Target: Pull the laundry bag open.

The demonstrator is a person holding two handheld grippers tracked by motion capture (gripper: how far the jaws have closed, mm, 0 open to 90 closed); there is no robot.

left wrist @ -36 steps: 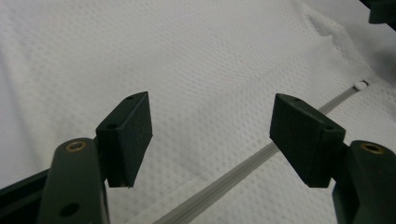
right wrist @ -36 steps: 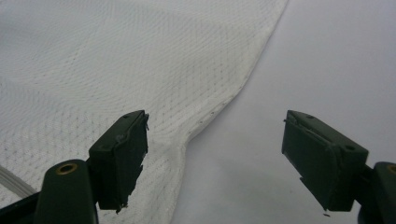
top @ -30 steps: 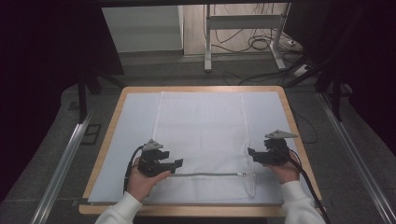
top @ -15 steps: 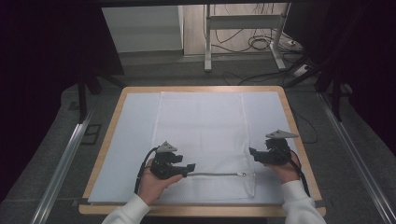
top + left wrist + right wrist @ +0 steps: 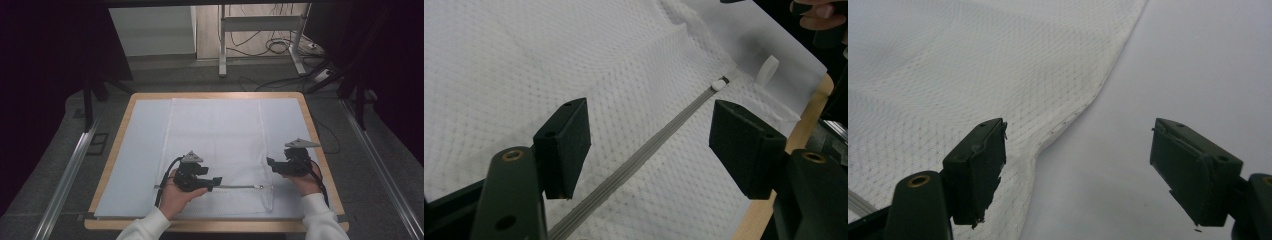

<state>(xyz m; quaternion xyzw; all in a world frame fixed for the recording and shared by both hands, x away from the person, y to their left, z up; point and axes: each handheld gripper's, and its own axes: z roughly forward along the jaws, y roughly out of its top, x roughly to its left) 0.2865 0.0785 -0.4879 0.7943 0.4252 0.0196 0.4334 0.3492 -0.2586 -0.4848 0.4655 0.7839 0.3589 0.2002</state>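
White mesh bag (image 5: 215, 145) is lying flat on the surface (image 5: 305, 107), grey zipper (image 5: 644, 160) running along its near edge. Left hand-held gripper (image 5: 651, 145) is hovering over the zipper, jaws spread, pinching nothing. Right hand-held gripper (image 5: 1078, 165) is hanging spread over the bag's side edge.

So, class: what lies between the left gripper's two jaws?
In the left gripper view, the grey zipper of the white mesh bag runs between the open left gripper jaws.

one mesh bag (image 5: 215, 145) with one zipper (image 5: 235, 187), one table (image 5: 320, 145), two claws.
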